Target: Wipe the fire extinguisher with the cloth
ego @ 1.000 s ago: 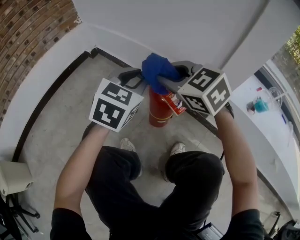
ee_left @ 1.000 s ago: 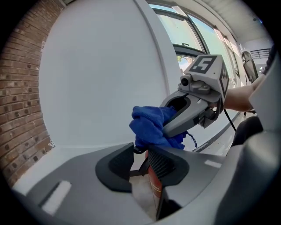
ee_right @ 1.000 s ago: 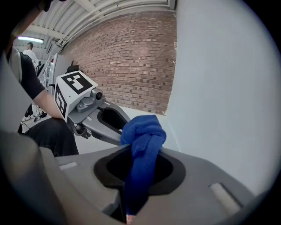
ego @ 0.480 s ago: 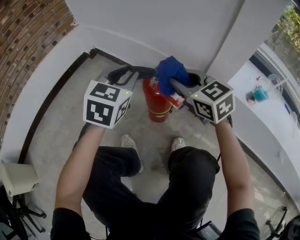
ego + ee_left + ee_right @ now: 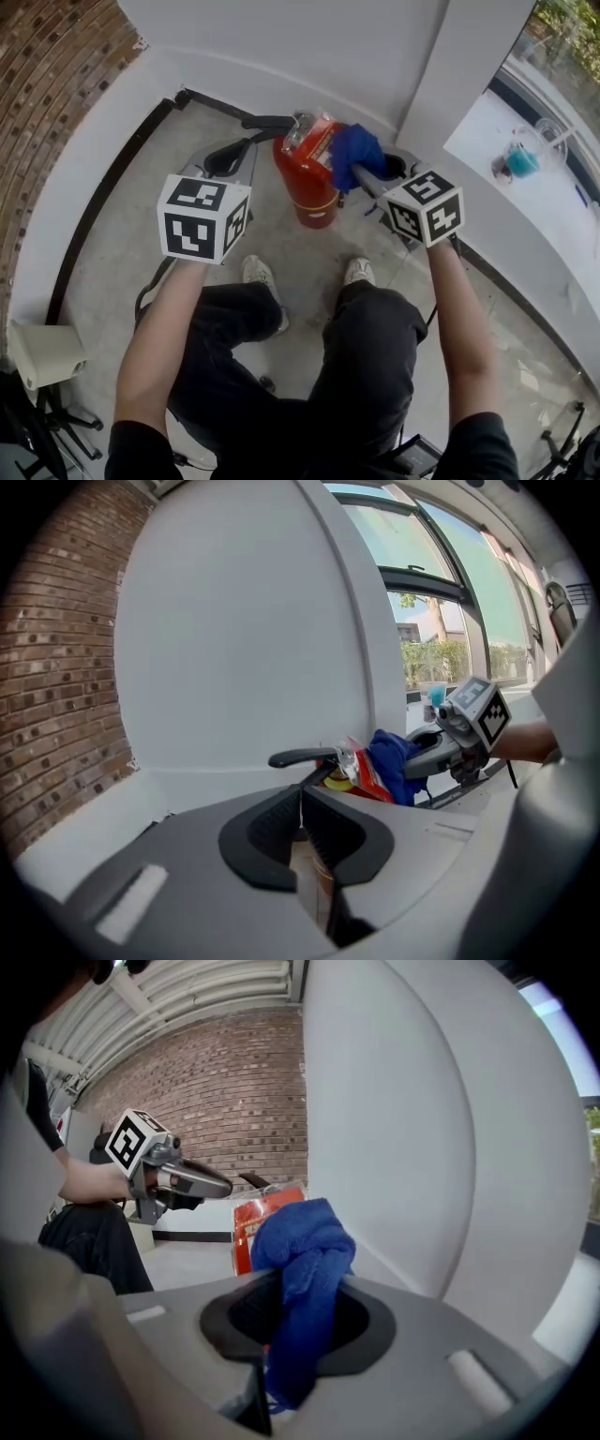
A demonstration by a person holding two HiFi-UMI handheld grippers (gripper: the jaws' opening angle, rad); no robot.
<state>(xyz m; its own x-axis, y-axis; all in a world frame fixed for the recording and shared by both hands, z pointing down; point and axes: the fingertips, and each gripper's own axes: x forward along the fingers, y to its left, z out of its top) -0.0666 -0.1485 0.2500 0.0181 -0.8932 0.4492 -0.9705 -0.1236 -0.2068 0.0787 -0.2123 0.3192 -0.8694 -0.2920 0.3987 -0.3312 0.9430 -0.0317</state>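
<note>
Left forearm (image 5: 161, 330) and right forearm (image 5: 459, 319) reached bare from the lower frame toward upper centre in the head view. The left gripper (image 5: 230, 157), left of centre, pointed slightly down. Its jaws had just been closing and stood together with nothing between them (confirmed in its own view). The right gripper (image 5: 371, 176), right of centre, was clamped on the blue cloth (image 5: 354, 150).

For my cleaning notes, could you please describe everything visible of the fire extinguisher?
The fire extinguisher is a red, metal-looking cylinder with a yellow band near its base, a black lever handle on top and a glossy red tag at its neck. It stands on the pale floor close to the white wall. The blue cloth, clamped in the right gripper, lies against its upper right side.
</note>
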